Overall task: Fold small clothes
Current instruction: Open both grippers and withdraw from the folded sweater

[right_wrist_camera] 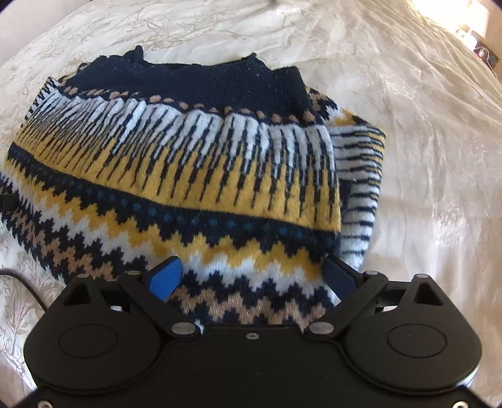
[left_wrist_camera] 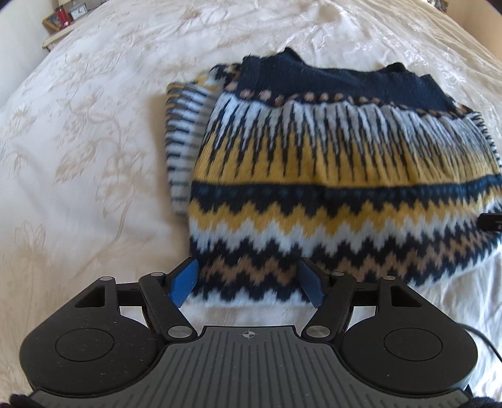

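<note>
A knitted sweater (left_wrist_camera: 329,175) in navy, yellow, white and tan zigzag bands lies folded into a compact bundle on the bed, its navy part at the far side. A striped folded layer sticks out at its left in the left wrist view and at its right in the right wrist view. My left gripper (left_wrist_camera: 248,281) is open, its blue pads astride the sweater's near left corner without pressing it. My right gripper (right_wrist_camera: 252,276) stands wide open low over the near right part of the sweater (right_wrist_camera: 188,175); the knit shows between the pads.
A cream bedspread (left_wrist_camera: 78,157) with a pale floral weave covers the bed all round the sweater. A bedside shelf (left_wrist_camera: 62,22) with small items stands at the far left. A black cable (right_wrist_camera: 18,279) lies on the cover near the sweater's left end.
</note>
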